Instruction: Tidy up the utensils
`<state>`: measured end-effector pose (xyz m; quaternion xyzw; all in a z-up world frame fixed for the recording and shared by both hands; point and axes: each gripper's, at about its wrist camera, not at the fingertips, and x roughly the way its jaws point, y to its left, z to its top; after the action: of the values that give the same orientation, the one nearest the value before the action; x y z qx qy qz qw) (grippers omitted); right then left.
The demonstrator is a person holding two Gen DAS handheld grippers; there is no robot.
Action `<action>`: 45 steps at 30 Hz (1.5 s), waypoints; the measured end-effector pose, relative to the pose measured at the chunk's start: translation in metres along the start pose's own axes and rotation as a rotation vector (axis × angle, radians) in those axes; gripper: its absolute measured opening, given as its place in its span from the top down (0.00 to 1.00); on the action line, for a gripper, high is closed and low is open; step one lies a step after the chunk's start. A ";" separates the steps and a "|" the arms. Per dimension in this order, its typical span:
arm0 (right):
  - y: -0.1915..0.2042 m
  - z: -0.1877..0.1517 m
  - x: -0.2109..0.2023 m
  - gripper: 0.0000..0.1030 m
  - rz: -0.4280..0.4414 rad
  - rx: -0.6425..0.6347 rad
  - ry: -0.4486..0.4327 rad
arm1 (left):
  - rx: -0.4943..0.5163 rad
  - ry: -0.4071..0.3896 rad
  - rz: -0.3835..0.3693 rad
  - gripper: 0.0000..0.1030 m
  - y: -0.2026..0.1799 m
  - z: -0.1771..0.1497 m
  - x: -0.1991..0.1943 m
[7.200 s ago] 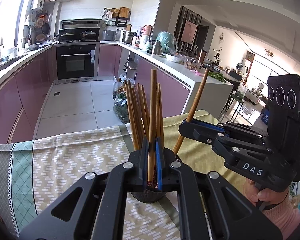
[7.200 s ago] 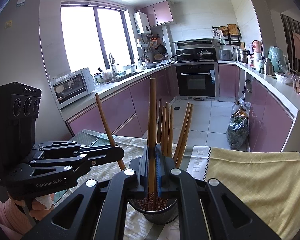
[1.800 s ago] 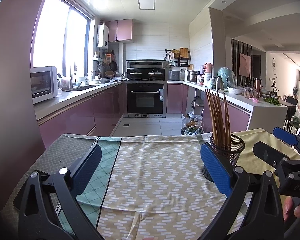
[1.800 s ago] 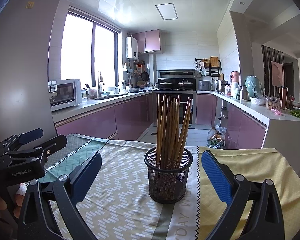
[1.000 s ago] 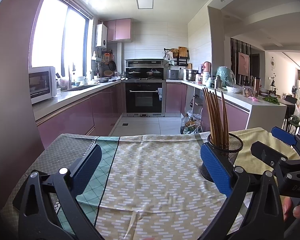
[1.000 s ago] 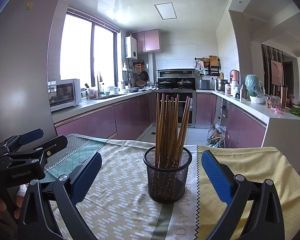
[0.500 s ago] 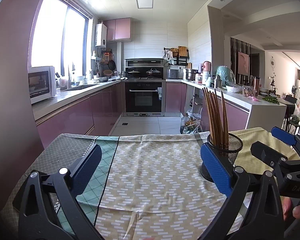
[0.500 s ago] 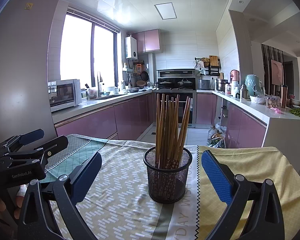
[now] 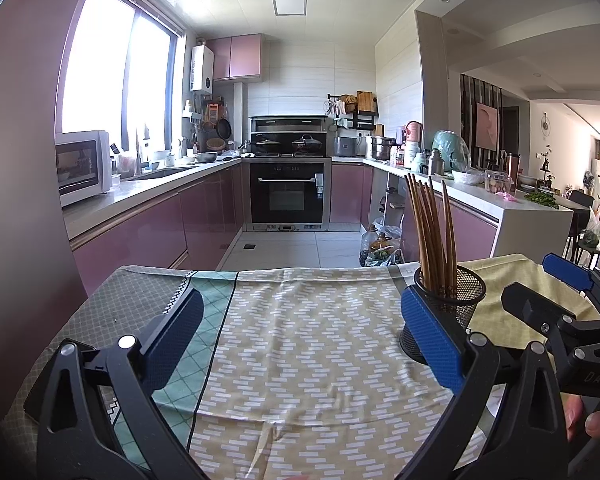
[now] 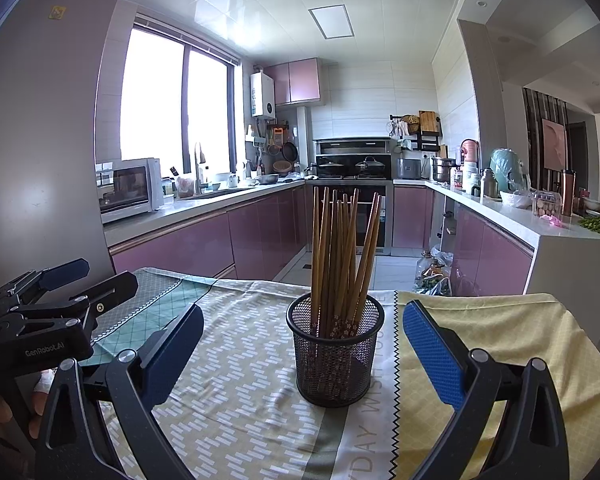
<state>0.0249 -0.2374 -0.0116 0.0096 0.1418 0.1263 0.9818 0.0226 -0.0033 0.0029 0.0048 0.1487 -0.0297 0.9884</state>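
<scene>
A black mesh holder [image 10: 334,354] stands upright on the patterned tablecloth [image 10: 240,408], filled with several brown chopsticks [image 10: 340,256]. My right gripper [image 10: 300,344] is open, pulled back from the holder, nothing between its blue pads. In the left wrist view the holder [image 9: 448,308] with its chopsticks [image 9: 430,232] sits just behind the right blue pad. My left gripper [image 9: 300,332] is open and empty over the cloth. Each gripper shows in the other's view: the left gripper [image 10: 76,280] at the left edge, the right gripper [image 9: 552,288] at the right edge.
The table's far edge drops to a tiled kitchen floor [image 9: 288,248]. Purple cabinets and a counter [image 10: 188,216] run along the left, an oven [image 9: 287,196] stands at the back, and a white counter [image 10: 548,232] with jars lies to the right. A hand [image 9: 592,420] grips the right tool.
Earlier both grippers were shut on chopsticks over the holder; they have let go, opened and drawn back. Over the last second nothing has visibly moved.
</scene>
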 end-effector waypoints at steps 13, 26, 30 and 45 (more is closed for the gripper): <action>-0.001 -0.001 0.001 0.06 0.000 0.001 0.001 | 0.001 0.005 -0.001 0.05 0.000 -0.002 0.002; -0.002 -0.002 0.000 0.06 0.000 0.005 -0.002 | 0.001 0.009 -0.003 0.05 0.000 -0.003 0.003; -0.003 -0.002 0.001 0.06 0.000 0.006 0.001 | 0.001 0.009 -0.004 0.05 0.000 -0.003 0.002; -0.003 -0.001 0.002 0.06 0.003 0.006 0.002 | 0.003 0.011 -0.001 0.05 0.000 -0.004 0.003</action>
<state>0.0270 -0.2400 -0.0137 0.0126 0.1430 0.1275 0.9814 0.0240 -0.0032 -0.0014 0.0066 0.1540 -0.0303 0.9876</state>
